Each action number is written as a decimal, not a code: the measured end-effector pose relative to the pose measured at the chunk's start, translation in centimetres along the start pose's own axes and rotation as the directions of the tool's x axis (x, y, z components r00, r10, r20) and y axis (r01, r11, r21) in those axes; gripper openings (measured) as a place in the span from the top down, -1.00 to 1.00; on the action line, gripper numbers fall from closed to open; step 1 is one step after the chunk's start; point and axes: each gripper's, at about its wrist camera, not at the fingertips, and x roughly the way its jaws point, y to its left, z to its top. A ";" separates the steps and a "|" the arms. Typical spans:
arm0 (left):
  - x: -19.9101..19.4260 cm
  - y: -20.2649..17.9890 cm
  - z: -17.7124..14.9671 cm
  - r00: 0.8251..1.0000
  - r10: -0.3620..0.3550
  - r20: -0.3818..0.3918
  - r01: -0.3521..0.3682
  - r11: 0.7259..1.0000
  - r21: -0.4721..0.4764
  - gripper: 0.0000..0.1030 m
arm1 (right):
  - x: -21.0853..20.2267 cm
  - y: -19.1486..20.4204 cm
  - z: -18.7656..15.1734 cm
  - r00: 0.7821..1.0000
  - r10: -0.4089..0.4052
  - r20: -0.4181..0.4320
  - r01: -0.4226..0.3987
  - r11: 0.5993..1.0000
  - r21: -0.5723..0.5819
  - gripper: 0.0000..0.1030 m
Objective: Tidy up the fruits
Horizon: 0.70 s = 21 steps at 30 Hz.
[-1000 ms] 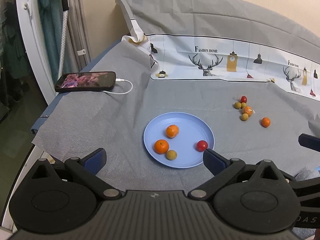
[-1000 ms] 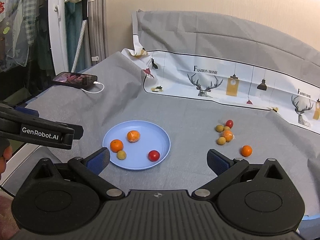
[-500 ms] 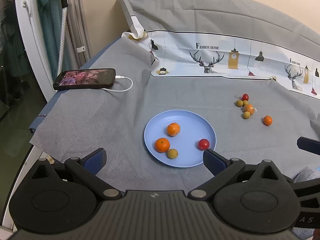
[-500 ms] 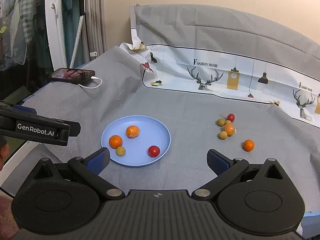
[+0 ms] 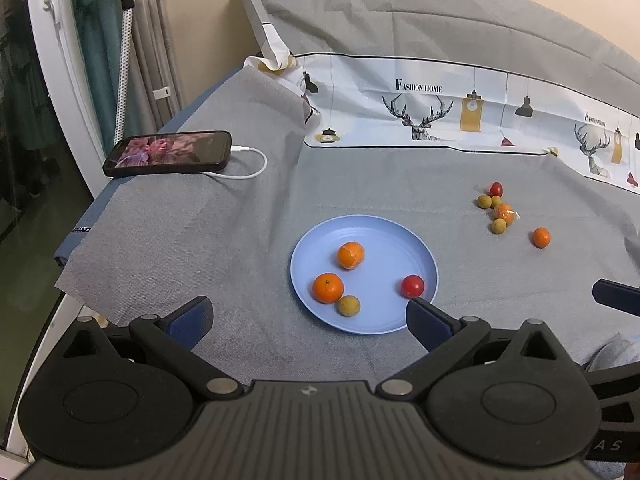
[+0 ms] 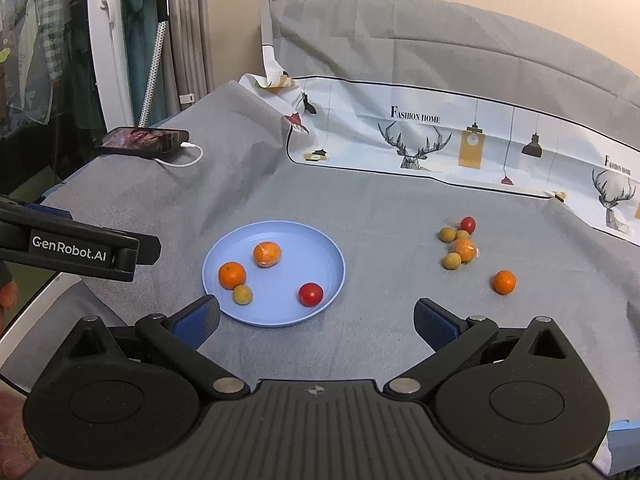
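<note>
**Inspector:** Left wrist view first. Your left gripper (image 5: 308, 314) is spread wide and holds nothing. The blue plate (image 5: 384, 236) lies directly ahead of it on the grey cloth (image 5: 180, 248), carrying 4 fruits: 2 oranges, 1 red tomato (image 5: 412, 285) and 1 small yellow-green fruit.

**Operator:** And what is left off the plate?

**Inspector:** A loose cluster (image 5: 498, 208) sits on the cloth to the plate's right, toward the cloth's far right edge, with a lone orange (image 5: 541, 237) just nearer than it. From your left gripper they lie ahead and well to the right, past the plate.

**Operator:** Right wrist view?

**Inspector:** Your right gripper (image 6: 316, 318) is likewise spread and empty. Here the plate (image 6: 320, 248) sits ahead and left; the cluster (image 6: 458, 246) and the lone orange (image 6: 504, 282) sit ahead and right. The lone orange is near the line of your right finger (image 6: 436, 324). The left gripper's side (image 6: 68, 246) shows at the left edge, well apart from these fruits.

**Operator:** Which hand takes it?

**Inspector:** In my judgement, the right: it is nearer the loose fruit, and the lone orange stands apart from the others. The fruits are round, so no long axis constrains your approach. The phone (image 6: 146, 142) at the cloth's far left corner is out of the way.
</note>
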 end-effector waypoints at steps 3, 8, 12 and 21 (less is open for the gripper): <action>0.4 -0.2 0.2 1.000 0.000 -0.009 0.000 1.000 0.004 -0.99 | 0.4 -0.2 0.0 1.000 0.001 -0.009 0.000 1.000 0.007 -0.99; 1.0 -0.7 0.5 1.000 0.000 -0.021 0.000 1.000 0.008 -0.99 | 1.0 -0.6 -0.1 1.000 0.003 -0.021 -0.003 1.000 0.026 -0.99; 1.6 -1.0 1.0 1.000 0.000 -0.030 0.000 1.000 0.009 -0.99 | 1.5 -1.2 -0.2 1.000 0.001 -0.028 0.001 0.999 0.047 -0.99; 3.6 -2.9 2.4 0.999 -0.008 -0.053 0.009 0.999 0.031 -0.99 | 3.2 -4.3 -0.7 0.997 -0.047 -0.062 0.055 0.989 0.135 -0.99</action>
